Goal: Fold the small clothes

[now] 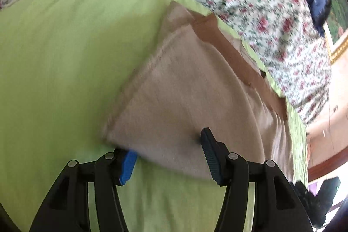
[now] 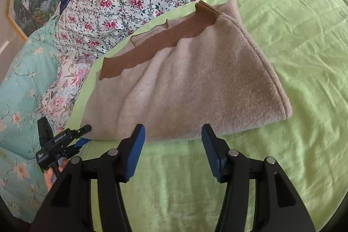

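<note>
One folded beige fleece garment [image 2: 184,84] with brown ribbed trim is laid on the light-green sheet [image 2: 293,40]. Two grippers are counted: left gripper [image 1: 167,156], jaws spread astride the garment's corner; right gripper [image 2: 171,151], at 6 o'clock of it, spread, nothing held.

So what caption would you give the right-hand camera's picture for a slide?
Open right gripper poised before a folded beige garment on a green sheet, left gripper at its corner.

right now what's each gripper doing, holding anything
left gripper: open, straddling the beige fleece garment's near corner, not clamped.
right gripper: open, empty, short of the garment.
</note>
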A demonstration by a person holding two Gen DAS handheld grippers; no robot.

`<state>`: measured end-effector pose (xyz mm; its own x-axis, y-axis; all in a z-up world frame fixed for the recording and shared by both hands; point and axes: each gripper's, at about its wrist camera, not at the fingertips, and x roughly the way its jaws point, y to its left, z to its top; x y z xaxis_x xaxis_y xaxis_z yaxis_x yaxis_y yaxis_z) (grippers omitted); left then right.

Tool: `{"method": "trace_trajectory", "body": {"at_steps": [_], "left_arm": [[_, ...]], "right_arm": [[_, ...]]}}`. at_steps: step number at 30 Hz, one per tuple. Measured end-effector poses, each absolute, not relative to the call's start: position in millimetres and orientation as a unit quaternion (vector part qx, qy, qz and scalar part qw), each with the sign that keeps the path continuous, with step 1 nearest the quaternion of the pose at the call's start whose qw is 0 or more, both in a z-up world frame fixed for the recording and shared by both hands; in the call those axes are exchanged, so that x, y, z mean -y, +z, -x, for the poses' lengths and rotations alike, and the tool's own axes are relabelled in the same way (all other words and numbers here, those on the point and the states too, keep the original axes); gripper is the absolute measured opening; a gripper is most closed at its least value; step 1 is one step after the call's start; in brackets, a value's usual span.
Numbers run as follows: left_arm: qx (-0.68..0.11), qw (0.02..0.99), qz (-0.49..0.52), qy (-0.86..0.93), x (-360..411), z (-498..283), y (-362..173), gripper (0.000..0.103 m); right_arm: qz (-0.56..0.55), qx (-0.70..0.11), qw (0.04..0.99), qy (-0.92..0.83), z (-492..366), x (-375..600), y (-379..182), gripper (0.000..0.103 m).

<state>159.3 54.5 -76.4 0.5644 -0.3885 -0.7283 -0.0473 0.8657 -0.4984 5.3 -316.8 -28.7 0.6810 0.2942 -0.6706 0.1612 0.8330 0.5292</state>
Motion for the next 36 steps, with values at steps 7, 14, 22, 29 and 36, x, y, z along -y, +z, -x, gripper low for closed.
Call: {"method": "trace_trajectory", "body": {"at_steps": [7,14,22,29,36], "left_arm": [[-0.446,0.863,0.223,-0.086,-47,-189,-68,0.028],[-0.390,0.896,0.176,-0.123,-16,-178,-20,0.011],[-0.351,0.896,0.114,-0.249,87,-158,22,0.010],[-0.395,0.870,0.051,-0.290,160,-154,-22,0.010],[-0.392,0.869,0.054,-0.298,156,-153,-24,0.010]], "right_arm": [[-0.289,-0.394,0.872,0.035,-22,329,-23,0.056],[-0.282,-0.394,0.874,0.041,-43,341,-21,0.056],[-0.292,-0.391,0.870,0.070,-65,356,-11,0.056],[-0.323,-0.397,0.847,0.145,-108,353,-2,0.056],[-0.329,-0.448,0.806,0.204,-179,318,-30,0.056]]}}
